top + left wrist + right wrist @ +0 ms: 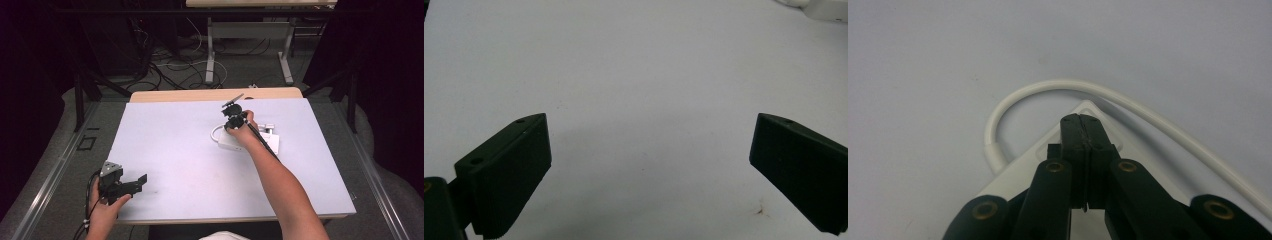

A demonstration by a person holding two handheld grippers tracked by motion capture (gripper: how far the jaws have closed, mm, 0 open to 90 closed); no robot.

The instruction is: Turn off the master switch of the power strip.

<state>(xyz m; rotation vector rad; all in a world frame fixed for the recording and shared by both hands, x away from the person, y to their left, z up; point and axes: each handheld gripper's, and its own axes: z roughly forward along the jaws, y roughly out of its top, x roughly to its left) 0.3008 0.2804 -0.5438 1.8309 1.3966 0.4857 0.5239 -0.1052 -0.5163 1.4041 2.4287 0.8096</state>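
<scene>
In the high view the person's right forearm [280, 185] reaches from the bottom edge up toward one o'clock of the table centre, the hand wrapped round the right gripper [233, 116], which tips downward over a flat white box [272, 144] with a white cable [216, 132] looping out at its nine o'clock side; a grey plate sticks up at the gripper's top, toward twelve o'clock. In the right gripper view the two black jaws are pressed flat together, tips meeting over a corner of the white box [1018, 175]; nothing shows pinched between them, and whether the tips touch the box's surface I cannot tell; the cable [1013, 100] curves from the box's nine o'clock edge, arcs over the top and runs off toward four o'clock.

The left hand [102, 212] sits at the table's seven o'clock corner, holding the left gripper [141, 181] low and pointed toward three o'clock; its cable trails off the near edge. In the left gripper view the jaws stand wide apart, bare white table [639, 75] between them, with a small brown speck [760, 210] near the five o'clock jaw and a piece of the white box [824, 7] at one o'clock.

Beyond the table, at twelve o'clock, lie loose cables [175, 65] on the floor and the legs of another table [210, 55].
</scene>
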